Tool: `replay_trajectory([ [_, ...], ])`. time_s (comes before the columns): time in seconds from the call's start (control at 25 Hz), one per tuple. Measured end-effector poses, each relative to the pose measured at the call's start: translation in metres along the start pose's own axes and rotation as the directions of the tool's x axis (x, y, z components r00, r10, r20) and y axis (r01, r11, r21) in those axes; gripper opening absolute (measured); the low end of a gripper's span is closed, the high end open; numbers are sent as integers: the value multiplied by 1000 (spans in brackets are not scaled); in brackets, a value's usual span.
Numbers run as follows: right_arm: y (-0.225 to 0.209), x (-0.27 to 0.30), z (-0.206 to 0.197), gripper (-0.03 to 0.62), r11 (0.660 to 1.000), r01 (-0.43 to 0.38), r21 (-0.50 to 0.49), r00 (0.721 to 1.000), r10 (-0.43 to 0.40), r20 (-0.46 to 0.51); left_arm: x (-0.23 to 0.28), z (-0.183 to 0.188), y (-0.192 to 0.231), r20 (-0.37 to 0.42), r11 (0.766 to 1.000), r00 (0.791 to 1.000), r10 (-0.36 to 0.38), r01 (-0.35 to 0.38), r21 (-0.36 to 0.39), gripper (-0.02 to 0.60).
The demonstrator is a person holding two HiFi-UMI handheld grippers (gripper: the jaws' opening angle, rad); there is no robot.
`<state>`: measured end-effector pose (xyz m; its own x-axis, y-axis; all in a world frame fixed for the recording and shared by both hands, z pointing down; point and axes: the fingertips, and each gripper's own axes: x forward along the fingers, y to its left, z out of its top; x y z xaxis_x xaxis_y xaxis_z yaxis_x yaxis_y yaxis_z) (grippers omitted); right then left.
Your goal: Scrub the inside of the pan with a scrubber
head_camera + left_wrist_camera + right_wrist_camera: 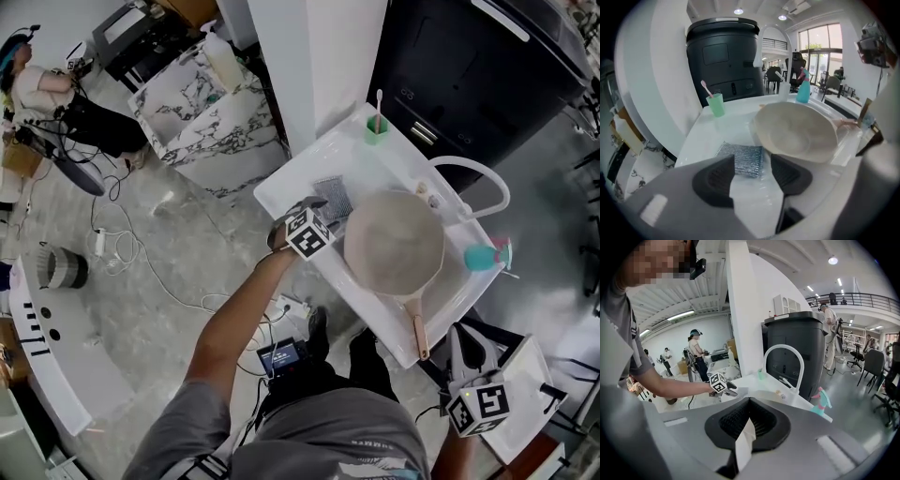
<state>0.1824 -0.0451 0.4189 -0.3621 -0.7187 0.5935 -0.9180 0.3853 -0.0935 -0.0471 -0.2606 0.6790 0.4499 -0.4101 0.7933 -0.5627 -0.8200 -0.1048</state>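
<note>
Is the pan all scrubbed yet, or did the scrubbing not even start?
Not started. Done: the pan sits in the sink, ready. In hand: the left gripper hovers open over the scrubber lying beside the pan, not gripping it yet; the right gripper is shut and empty, off to the side. Left: pick up the scrubber and scrub the pan's inside.

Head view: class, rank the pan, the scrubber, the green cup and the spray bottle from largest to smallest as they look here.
1. pan, by far the largest.
2. scrubber and spray bottle: they look about alike, too close to rank.
3. green cup, the smallest.
</note>
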Motion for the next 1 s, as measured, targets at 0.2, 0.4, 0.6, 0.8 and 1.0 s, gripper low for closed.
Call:
replay_trajectory([
  [0.2, -7, 9, -9, 2, 1000, -9, 14, 1000, 10, -22, 23, -12, 4, -51, 1000, 999, -5, 6, 20, 247],
  [0.4, -13, 18, -13, 2, 1000, -11, 23, 999, 12, -45, 45, -25, 7, -113, 999, 994, -12, 17, 45, 238],
  [0.6, -18, 26, -17, 2, 999, -15, 34, 999, 17, -50, 57, -35, 4, -151, 995, 988, 0, 14, 96, 210],
  [0.8, -22, 31, -19, 2, 999, -18, 45, 998, 20, -57, 61, -34, 4, -155, 988, 988, 19, 5, 152, 184],
  [1.0, -25, 35, -21, 2, 999, -23, 48, 998, 26, -66, 61, -35, 6, -152, 994, 988, 20, -3, 108, 137],
])
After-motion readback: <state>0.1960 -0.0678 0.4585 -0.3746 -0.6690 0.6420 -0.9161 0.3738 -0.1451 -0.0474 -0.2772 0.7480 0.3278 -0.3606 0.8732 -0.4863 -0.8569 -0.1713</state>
